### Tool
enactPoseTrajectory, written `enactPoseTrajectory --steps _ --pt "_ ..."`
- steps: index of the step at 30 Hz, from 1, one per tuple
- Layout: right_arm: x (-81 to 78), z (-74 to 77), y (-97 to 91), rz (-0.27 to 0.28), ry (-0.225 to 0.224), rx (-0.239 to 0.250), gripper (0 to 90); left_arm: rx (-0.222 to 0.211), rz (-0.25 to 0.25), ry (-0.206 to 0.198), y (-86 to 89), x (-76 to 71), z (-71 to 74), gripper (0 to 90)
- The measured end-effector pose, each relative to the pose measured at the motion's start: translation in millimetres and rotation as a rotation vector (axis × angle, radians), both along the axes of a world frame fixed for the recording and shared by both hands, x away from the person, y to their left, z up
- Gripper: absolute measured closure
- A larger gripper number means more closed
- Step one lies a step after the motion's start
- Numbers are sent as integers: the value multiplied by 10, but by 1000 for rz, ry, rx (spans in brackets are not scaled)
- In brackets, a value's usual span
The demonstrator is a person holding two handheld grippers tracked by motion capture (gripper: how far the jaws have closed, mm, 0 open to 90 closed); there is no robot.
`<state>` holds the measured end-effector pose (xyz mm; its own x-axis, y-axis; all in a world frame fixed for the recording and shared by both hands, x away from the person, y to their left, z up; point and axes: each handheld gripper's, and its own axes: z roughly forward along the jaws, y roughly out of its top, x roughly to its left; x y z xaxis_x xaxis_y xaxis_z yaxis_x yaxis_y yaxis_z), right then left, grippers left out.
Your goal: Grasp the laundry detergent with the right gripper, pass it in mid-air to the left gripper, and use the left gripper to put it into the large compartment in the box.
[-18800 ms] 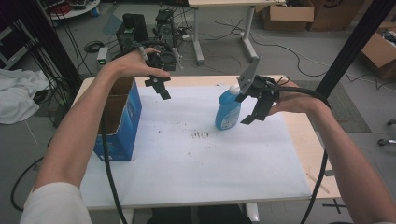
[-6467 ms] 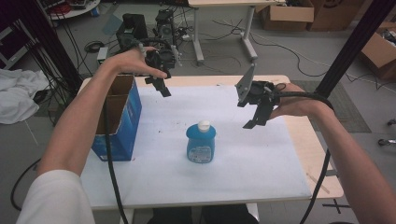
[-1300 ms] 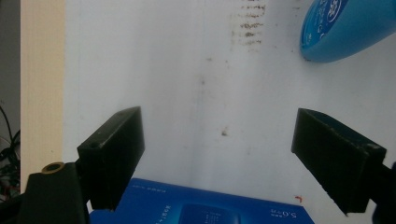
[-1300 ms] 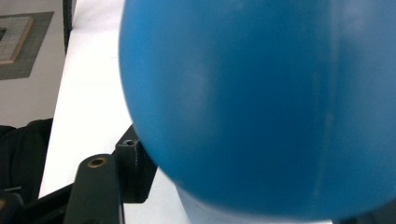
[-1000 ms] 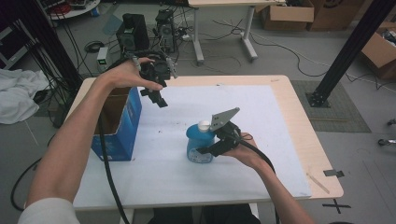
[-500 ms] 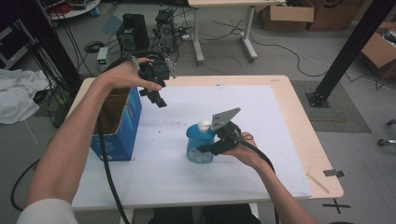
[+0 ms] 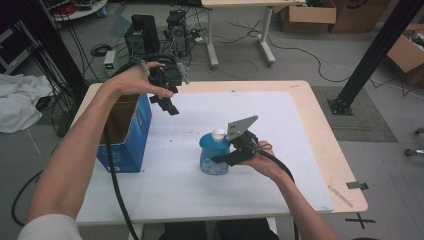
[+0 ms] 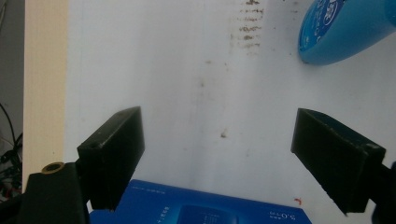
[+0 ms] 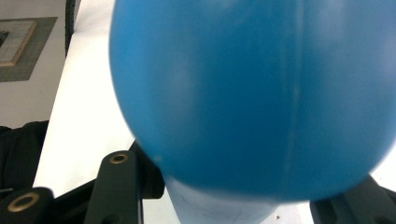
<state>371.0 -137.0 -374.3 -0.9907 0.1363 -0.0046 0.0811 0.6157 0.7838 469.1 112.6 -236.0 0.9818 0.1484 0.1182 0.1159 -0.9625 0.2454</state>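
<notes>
One bottle point(image 7: 214, 156) upright, cap up

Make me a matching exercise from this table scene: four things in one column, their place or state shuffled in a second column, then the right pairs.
Things:
1. blue bottle
2. blue box
3. left hand-held gripper
4. right hand-held gripper

Place or state:
A. open, held in the air above the table
B. stands open-topped at the table's left edge
C. shut on the bottle
D. upright mid-table, white cap on top

Pairs: 1-D, 2-B, 3-A, 4-C
</notes>
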Motion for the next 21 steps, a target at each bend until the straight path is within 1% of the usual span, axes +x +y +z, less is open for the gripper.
enactPoseTrajectory --steps 3,6,7,13,19,20,21 --pt "0 2 2 6 -7 -2 469 -7 -4 -1 -7 -17 10 180" --pt "0 6 7 11 -8 -5 470 -9 -10 -3 -21 -37 22 180" --pt "0 6 7 11 -8 -5 470 -4 -18 -5 -25 -40 33 180" --pt "20 28 -2 18 4 -3 470 -37 -21 -1 -62 -70 77 180" --pt "75 178 -55 15 -10 5 468 -50 -52 -10 -172 -148 169 180" --pt "85 204 -62 16 -14 3 468 -59 -60 -8 -204 -169 196 178" --pt "115 280 -81 17 -23 3 468 -66 -67 -9 -231 -185 220 179"
